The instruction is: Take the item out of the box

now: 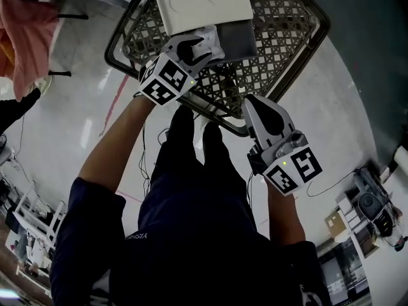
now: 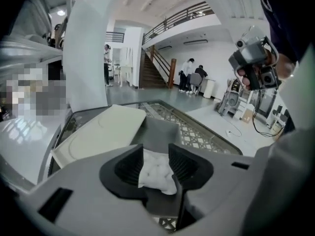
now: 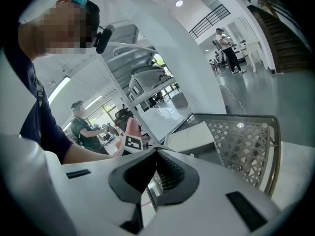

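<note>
A table (image 1: 290,34) with a lattice-patterned top takes up the upper part of the head view, and the person stands at its near edge in dark clothes. On the table lies an open box (image 1: 239,40) with a plain grey inside. Its cream lid (image 1: 204,5) is folded back flat on the far side and has a faint curved groove pressed into it.

The left gripper (image 1: 205,43) reaches in at the near end of the box. In the left gripper view its claw stands wide open, the two dark ribbed pads well apart, and the pads are not seen pressing on anything. The right gripper (image 1: 254,107) hangs lower, over the near rim of the table and apart from the box. In the right gripper view its claw is closed, tips together, and it grips nothing.

The item (image 2: 157,175) shows only in the left gripper view. It is a small white, soft-looking pad with a dimpled, quilted surface and an uneven lower edge. It sits in the gap between the open pads of the left gripper, against the grey inside of the box at its near end. Whether either pad brushes it cannot be told.
</note>
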